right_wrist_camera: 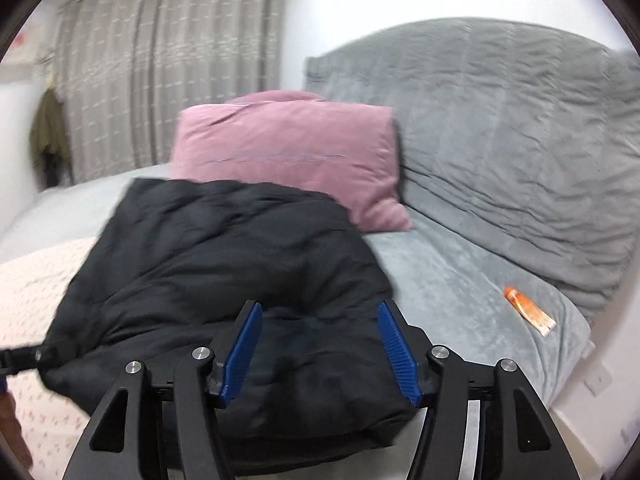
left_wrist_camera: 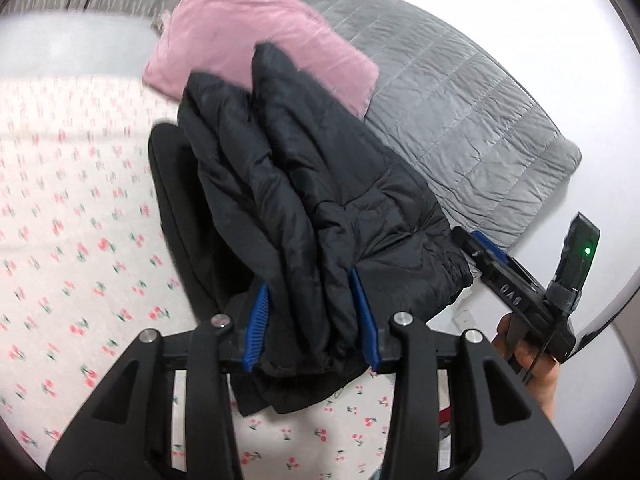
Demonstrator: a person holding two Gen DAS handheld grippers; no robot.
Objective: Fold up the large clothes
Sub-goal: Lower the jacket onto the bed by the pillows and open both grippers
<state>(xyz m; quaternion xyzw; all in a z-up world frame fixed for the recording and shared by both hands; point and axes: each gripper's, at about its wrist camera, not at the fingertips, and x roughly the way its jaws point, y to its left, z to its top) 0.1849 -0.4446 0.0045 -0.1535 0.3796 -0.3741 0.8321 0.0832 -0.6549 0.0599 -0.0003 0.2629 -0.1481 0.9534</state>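
Both tongs are seen at the black padded jacket [right_wrist_camera: 224,264], which lies folded in a thick bundle on the bed [left_wrist_camera: 60,208], just in front of the pink pillow [right_wrist_camera: 288,152]. The left tongs [left_wrist_camera: 316,320] are partly open with the folded edge between the blue pads; a firm grip cannot be confirmed. The right tongs [right_wrist_camera: 320,348] are open, astride the near edge, not pressing. For a good result, the bundle should be released gently and its layers pressed flat, so that nothing springs open.
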